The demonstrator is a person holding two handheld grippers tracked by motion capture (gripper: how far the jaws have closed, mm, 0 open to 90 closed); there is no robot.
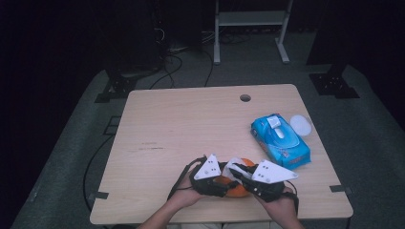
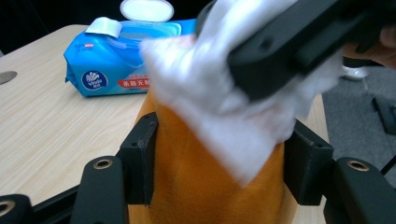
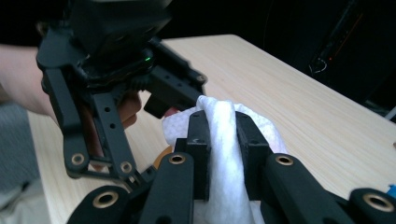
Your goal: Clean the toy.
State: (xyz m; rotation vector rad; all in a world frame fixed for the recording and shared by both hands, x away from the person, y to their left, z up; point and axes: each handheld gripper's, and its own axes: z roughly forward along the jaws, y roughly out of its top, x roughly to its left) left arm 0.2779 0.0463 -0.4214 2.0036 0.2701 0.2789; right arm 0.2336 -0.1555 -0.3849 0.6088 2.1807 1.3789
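A rounded orange object (image 2: 196, 186) sits between the jaws of my left gripper (image 2: 222, 154), and both pads press against its sides. My right gripper (image 3: 223, 135) is shut on a crumpled white wipe (image 3: 223, 163). It holds the wipe (image 2: 224, 107) against the top of the orange object. In the high view both grippers meet near the table's front edge: the left gripper (image 1: 223, 183), the right gripper (image 1: 240, 175), and the orange object (image 1: 236, 192) between them under the wipe (image 1: 234, 166). A hand holds each gripper.
A blue pack of wet wipes (image 1: 281, 141) with its flap open lies at the right of the wooden table (image 1: 191, 124). A round white lid (image 1: 301, 125) sits just beyond it. A cable hole (image 1: 245, 98) is near the far edge.
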